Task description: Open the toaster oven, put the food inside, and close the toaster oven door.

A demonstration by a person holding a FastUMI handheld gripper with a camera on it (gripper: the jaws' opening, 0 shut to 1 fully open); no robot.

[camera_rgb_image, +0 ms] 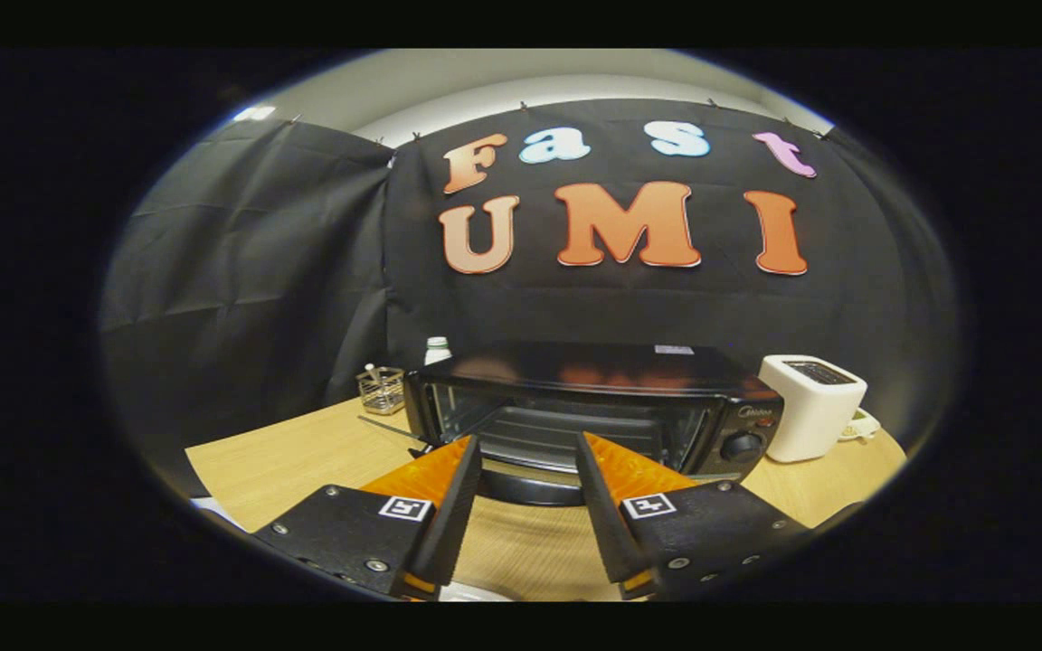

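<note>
The claw (528,452) sits low in the centre of the frame, released, its two fingers spread with nothing between them but bare desk (286,457). Straight ahead of the fingertips, in the middle of the frame, stands the toaster oven (593,407). It lies directly in line with the claw, just beyond the tips, with its long axis running left to right across the claw's line of approach.

The oven is a black box with a glossy top. Its door (530,488) appears to be folded down toward the claw, showing as a dark curved lip between the fingertips, and above it the cavity with a wire rack (557,434) can be seen. Knobs (743,445) sit on the panel at its right end.

No food can be made out in the cavity or in the claw, so the loading step seems not yet done. A white toaster (812,405) stands to the oven's right; a wire basket (382,389) and a small white bottle (437,349) stand to its left.
</note>
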